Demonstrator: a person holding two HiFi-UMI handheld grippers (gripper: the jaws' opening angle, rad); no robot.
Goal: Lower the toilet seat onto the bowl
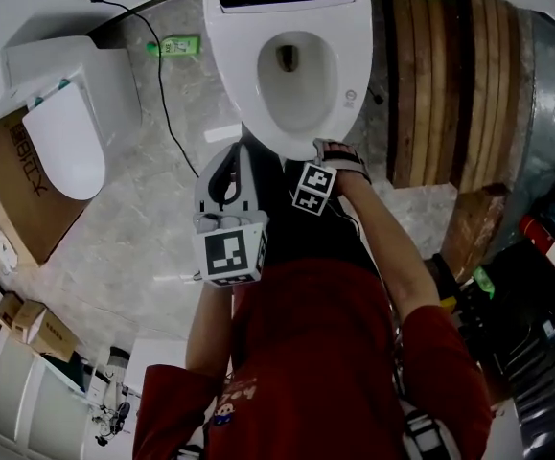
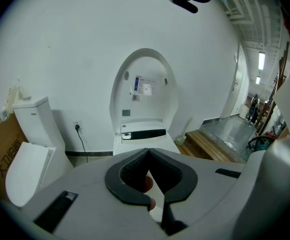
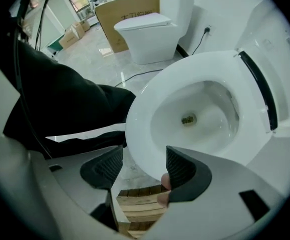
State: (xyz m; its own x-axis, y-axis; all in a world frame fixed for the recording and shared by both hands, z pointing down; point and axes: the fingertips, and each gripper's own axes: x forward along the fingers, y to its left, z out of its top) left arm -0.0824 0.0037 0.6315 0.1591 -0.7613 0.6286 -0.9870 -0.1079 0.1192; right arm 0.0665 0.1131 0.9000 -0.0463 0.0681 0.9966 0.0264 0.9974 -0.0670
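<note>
The white toilet (image 1: 291, 65) stands straight ahead at the top of the head view. Its seat (image 3: 150, 109) lies flat on the bowl as a ring, and the bowl's inside (image 3: 195, 116) shows through it. The lid (image 2: 143, 84) stands upright against the wall. My right gripper (image 1: 320, 161) is open at the front rim, one jaw on each side of the seat's edge (image 3: 143, 154), not pressing on it. My left gripper (image 1: 234, 166) is held back from the toilet, shut on nothing (image 2: 148, 156), pointing at the lid.
A second toilet (image 1: 66, 132) with a cardboard box (image 1: 18, 190) stands at the left. A black cable (image 1: 167, 113) runs across the marble floor, and a green bottle (image 1: 173, 45) lies near the wall. A wooden platform (image 1: 450, 75) lies to the right of the toilet.
</note>
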